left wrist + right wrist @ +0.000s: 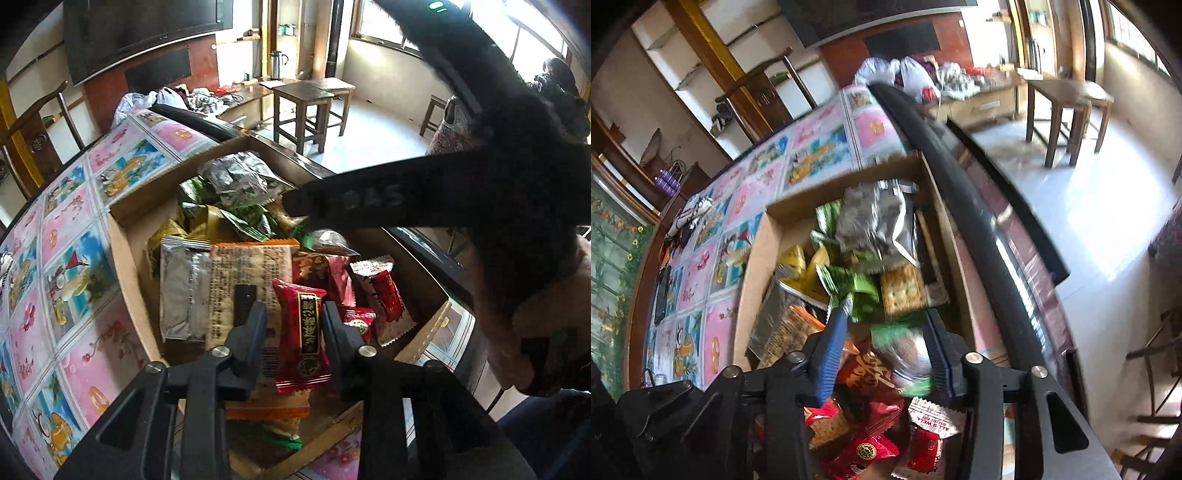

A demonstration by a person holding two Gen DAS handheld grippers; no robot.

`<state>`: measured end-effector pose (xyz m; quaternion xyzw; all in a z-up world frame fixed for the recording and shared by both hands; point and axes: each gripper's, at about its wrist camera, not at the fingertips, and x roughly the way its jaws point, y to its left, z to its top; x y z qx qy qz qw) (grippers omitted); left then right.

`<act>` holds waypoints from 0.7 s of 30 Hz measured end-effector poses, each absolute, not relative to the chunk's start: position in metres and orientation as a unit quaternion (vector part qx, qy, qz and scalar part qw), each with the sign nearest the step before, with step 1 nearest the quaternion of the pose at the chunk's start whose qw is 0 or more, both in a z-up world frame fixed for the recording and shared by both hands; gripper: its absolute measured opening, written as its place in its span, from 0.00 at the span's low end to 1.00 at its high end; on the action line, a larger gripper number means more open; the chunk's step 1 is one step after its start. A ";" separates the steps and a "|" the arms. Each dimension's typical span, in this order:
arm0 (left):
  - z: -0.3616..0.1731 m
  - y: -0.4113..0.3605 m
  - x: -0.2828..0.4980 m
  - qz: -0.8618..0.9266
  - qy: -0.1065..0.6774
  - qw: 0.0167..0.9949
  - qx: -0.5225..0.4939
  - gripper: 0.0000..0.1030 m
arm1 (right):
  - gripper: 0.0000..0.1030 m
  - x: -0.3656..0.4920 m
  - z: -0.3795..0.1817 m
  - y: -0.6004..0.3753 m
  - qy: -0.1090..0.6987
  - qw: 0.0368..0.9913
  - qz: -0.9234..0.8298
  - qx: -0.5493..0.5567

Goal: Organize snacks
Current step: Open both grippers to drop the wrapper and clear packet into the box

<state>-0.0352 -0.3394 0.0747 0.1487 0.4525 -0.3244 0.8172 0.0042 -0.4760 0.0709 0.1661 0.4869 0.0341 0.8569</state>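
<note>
Cardboard box below both downward-tilted tools: left tool apart around red packet, right tool apart.

The left gripper is black plastic, with 2 plain black fingers and round silver screws at the joints. The right gripper has the same black frame and silver screws, but its pads are blue, perhaps ribbed.

green packet motion-blurred, orange packet partly hidden by tongs
</note>
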 end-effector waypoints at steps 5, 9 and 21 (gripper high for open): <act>0.082 -0.332 -0.036 -0.309 0.435 0.833 0.149 0.36 | 0.63 -0.006 0.097 -0.474 0.453 0.882 -0.002 0.132; 0.088 -0.323 -0.036 -0.288 0.419 0.848 0.152 0.41 | 0.66 -0.020 0.105 -0.480 0.441 0.887 -0.037 0.135; 0.102 -0.294 -0.039 -0.255 0.397 0.868 0.152 0.74 | 0.90 -0.055 0.100 -0.464 0.453 0.882 -0.074 0.110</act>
